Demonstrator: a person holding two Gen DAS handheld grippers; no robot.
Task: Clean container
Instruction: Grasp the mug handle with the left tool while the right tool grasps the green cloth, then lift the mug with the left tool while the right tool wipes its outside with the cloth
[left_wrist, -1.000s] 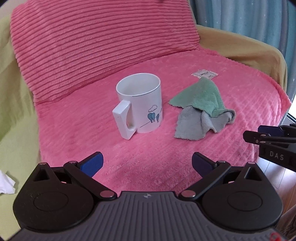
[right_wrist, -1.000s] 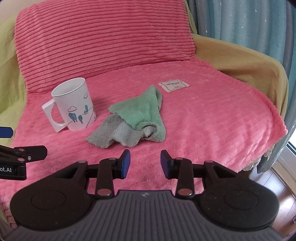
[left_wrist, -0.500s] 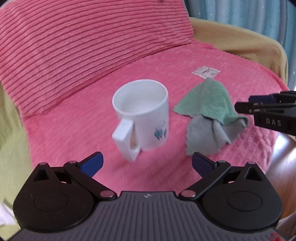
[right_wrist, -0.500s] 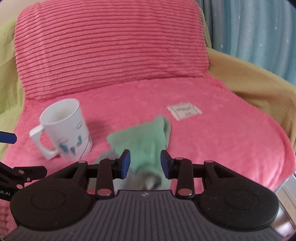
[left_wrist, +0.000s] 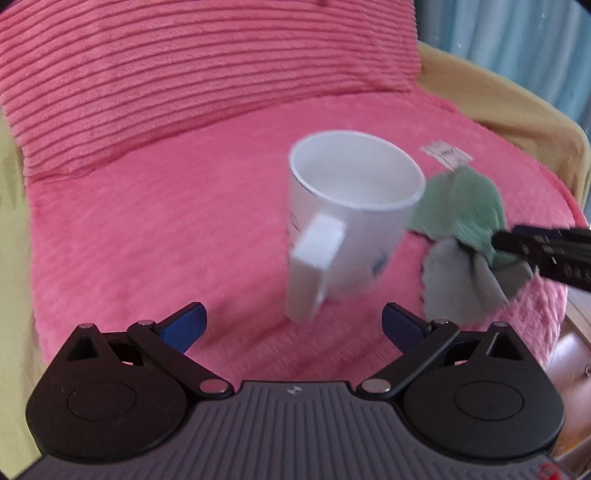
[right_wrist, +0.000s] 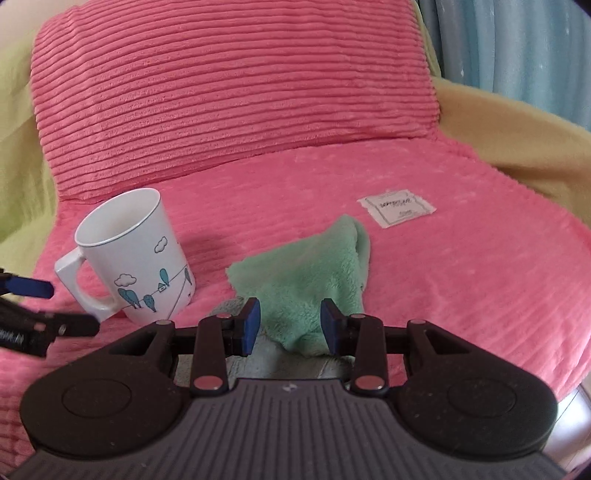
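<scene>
White ceramic mug with blue bird print (right_wrist: 136, 254) stands upright on pink ribbed seat cushion (right_wrist: 443, 277), handle toward left gripper (left_wrist: 293, 325), spread wide, empty. Green-and-grey fleece cloth (right_wrist: 314, 273) lies just right of mug; right gripper (right_wrist: 290, 326) half-open astride near fold. Advice: pinch thick fold, square left jaws on handle.

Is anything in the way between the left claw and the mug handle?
Nothing visible. The left claw is open, and the white mug stands upright on the pink cushion with its handle turned toward it. The green cloth lies off to the mug's right, under the right claw.
</scene>
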